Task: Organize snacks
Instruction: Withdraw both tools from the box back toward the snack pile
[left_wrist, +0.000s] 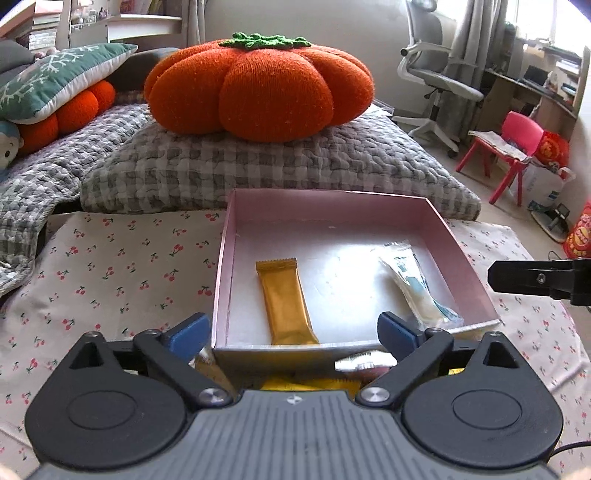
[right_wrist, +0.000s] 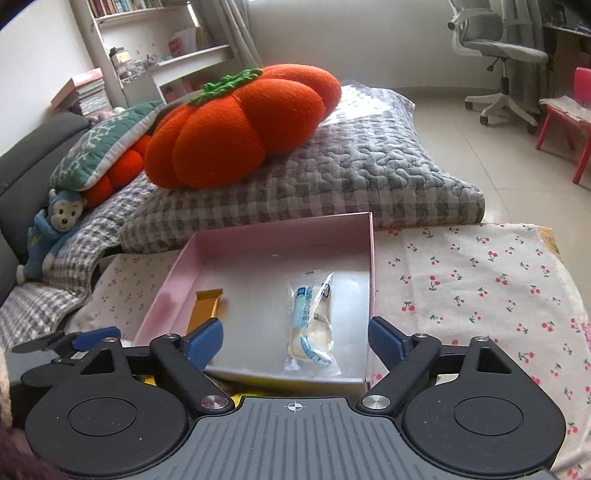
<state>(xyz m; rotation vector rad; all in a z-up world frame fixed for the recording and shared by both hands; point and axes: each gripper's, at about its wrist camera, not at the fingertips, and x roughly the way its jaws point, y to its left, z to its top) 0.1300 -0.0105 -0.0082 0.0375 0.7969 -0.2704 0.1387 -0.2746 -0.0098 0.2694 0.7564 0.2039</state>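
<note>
— How wide are your grippers, and what do they hold?

— Your left gripper (left_wrist: 295, 328) is spread wide, nothing between its blue pads (left_wrist: 188, 330). It sits at the lower middle of its frame, just short of the pink box's (left_wrist: 458, 258) near wall. Your right gripper (right_wrist: 295, 339) is equally spread and empty, its pads straddling the box's near edge.

— Where are the snacks?

— Two lie inside the box: a gold wrapped bar (left_wrist: 286, 299) left of centre and a clear packet with blue print (right_wrist: 312, 325) to its right, well apart. More wrappers (left_wrist: 364, 360) peek out at the bottom of the left view, in front of the box, partly hidden. The box rests on the cherry-print cloth (right_wrist: 480, 280).
</note>
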